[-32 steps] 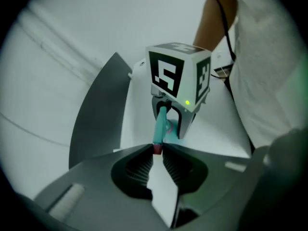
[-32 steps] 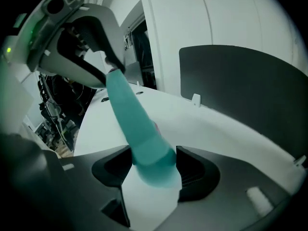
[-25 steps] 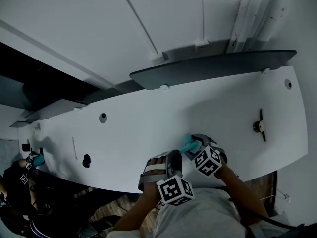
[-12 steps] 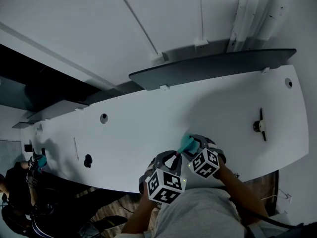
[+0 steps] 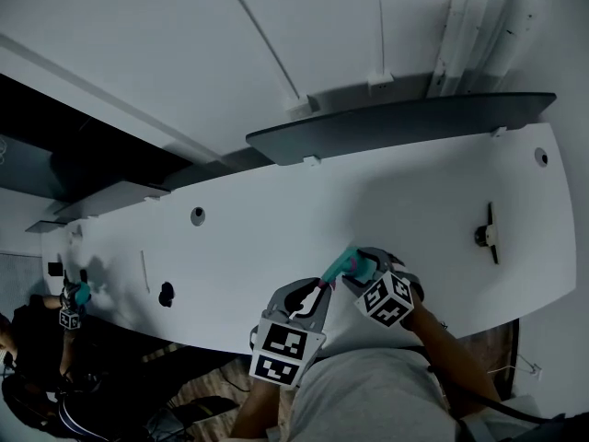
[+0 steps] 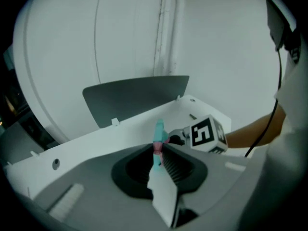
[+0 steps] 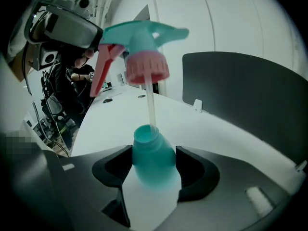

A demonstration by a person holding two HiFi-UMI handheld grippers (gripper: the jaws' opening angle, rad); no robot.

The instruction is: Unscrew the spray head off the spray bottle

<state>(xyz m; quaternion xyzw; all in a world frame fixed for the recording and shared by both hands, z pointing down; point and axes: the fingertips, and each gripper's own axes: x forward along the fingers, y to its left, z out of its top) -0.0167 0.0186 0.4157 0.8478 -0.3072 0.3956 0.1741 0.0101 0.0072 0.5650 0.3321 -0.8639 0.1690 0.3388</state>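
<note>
Gripping below the open neck, the right gripper [image 7: 153,170] pinches the translucent teal plastic spray bottle [image 7: 150,153]. At 12 o'clock the left gripper [image 6: 158,154] clamps the teal spray head [image 7: 139,35], pink collar [image 7: 147,70] clear of the neck; its clear dip tube [image 7: 150,107] runs 12-to-6 into the bottle. Tube end and bottle base are hidden.
</note>
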